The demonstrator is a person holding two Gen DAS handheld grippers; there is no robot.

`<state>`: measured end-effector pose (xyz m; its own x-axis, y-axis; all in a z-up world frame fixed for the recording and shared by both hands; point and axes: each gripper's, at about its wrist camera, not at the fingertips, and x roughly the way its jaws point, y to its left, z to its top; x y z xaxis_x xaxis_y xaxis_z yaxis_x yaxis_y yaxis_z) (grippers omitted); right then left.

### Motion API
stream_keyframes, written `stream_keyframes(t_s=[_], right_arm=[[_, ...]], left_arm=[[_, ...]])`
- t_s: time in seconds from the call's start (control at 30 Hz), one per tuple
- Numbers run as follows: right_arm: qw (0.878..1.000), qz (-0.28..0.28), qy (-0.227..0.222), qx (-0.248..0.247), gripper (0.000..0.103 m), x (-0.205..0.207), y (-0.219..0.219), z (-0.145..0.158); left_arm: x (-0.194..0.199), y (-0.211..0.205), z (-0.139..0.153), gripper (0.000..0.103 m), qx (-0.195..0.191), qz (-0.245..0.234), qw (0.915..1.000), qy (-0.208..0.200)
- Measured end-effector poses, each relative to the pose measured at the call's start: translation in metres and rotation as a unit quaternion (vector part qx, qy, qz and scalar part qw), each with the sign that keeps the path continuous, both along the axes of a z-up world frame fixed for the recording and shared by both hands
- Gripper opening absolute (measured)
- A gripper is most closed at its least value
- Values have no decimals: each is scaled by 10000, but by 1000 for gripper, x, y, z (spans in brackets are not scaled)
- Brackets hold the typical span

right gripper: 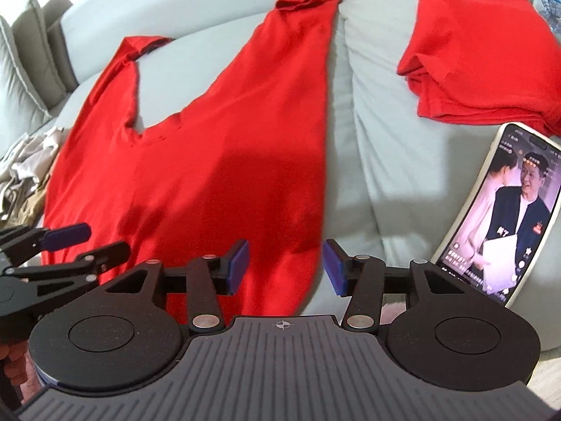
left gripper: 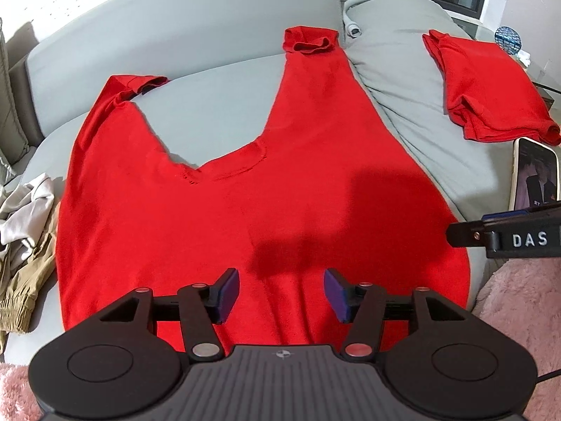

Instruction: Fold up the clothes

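Grey sofa (left gripper: pixel 217 112) fills both views; its seat carries everything, with a rumpled grey cushion (left gripper: pixel 413 80) on the right half.

Red trousers (left gripper: pixel 245 193) lie spread flat across the seat, waist end nearest the cameras, two legs running away toward the backrest. Left leg cuff (left gripper: pixel 140 82) is turned over; right leg cuff (left gripper: pixel 310 40) is bunched against the backrest. The right leg's edge runs along the seam where the cushion begins.

Folded red garment (left gripper: pixel 487 87) sits on the cushion, well apart from the trousers, its stacked edges facing the near side.

Heap of beige and khaki clothes (left gripper: pixel 28 238) at the left edge of the seat, touching or just beside the trousers' left side; cannot tell which.

Phone (right gripper: pixel 505 217) propped upright at the right, screen lit, just near of the folded garment.

Pink fluffy fabric (left gripper: pixel 519 301) at the near right corner.

White cable end (left gripper: pixel 352 29) at the backrest, just right of the bunched cuff.

Left gripper (left gripper: pixel 281 294): jaws spread wide, hovering over the waist end, nothing between them.

Right gripper (right gripper: pixel 285 268): jaws spread, above the waist's right corner, nothing pinched. Its tip shows at the right edge of the left view, beside the phone.
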<state>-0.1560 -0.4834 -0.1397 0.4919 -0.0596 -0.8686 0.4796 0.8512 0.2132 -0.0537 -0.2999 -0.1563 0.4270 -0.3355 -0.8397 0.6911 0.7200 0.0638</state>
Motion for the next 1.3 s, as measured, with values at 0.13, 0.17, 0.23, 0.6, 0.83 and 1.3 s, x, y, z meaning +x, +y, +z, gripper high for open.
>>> stream_keyframes(t_s=[0.13, 0.17, 0.23, 0.6, 0.83, 1.3], right_arm=[[9998, -194, -43, 79, 53, 3, -18, -9], [9996, -251, -61, 147, 53, 4, -22, -12], [9983, -395, -131, 397, 52, 7, -32, -19], [9879, -948, -178, 1219, 44, 21, -61, -55], [9902, -818, -258, 1101, 28, 21, -59, -53], [9978, 84, -625, -203, 1, 47, 0, 16]], left_arm=[[4, -8, -3, 54, -52, 39, 10000, 22], [5, -11, -5, 54, -66, 38, 10000, 44], [7, -16, -9, 54, -83, 12, 9999, 95], [17, -24, -37, 55, 268, -14, 9989, 372], [25, -22, -40, 57, 216, -15, 9984, 532], [44, 16, 5, 49, -247, 294, 9984, 414]])
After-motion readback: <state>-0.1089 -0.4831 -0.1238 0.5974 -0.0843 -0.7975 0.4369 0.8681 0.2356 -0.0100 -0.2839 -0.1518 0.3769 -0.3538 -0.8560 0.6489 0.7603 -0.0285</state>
